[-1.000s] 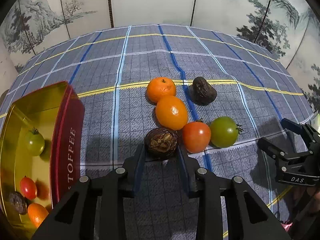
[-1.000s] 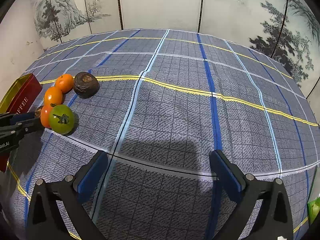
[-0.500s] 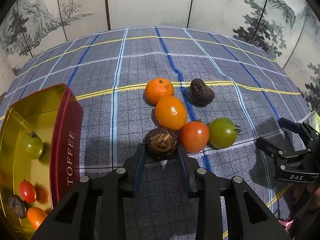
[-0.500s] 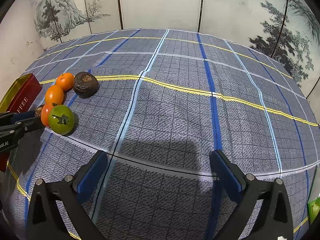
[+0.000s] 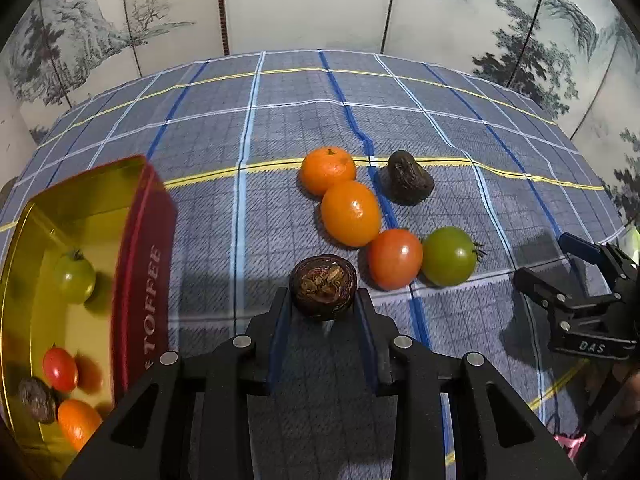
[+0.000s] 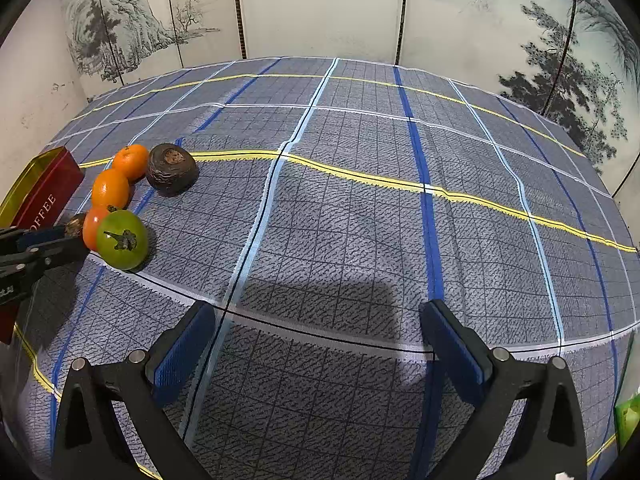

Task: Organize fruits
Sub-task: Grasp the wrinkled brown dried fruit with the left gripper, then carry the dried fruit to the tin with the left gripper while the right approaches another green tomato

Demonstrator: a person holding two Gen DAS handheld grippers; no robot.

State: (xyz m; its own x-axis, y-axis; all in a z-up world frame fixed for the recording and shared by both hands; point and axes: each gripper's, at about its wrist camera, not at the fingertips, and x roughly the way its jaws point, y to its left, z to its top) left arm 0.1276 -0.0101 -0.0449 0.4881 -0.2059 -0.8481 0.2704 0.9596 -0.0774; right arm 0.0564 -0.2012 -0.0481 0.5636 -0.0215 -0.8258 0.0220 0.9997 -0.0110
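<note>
Now my left gripper (image 5: 323,308) pinches the dark wrinkled fruit (image 5: 323,286) on the plaid cloth (image 5: 248,208).

Just beyond it sit a red tomato (image 5: 395,258) touching a green tomato (image 5: 449,256), 2 oranges (image 5: 351,213) and another dark fruit (image 5: 409,178). I see the toffee tin (image 5: 146,264) at left holding 4 fruits. My right gripper (image 6: 320,344) is spread wide over bare cloth.

Tin (image 5: 144,264) left of fruits (image 5: 352,212), on cloth (image 5: 240,128)
</note>
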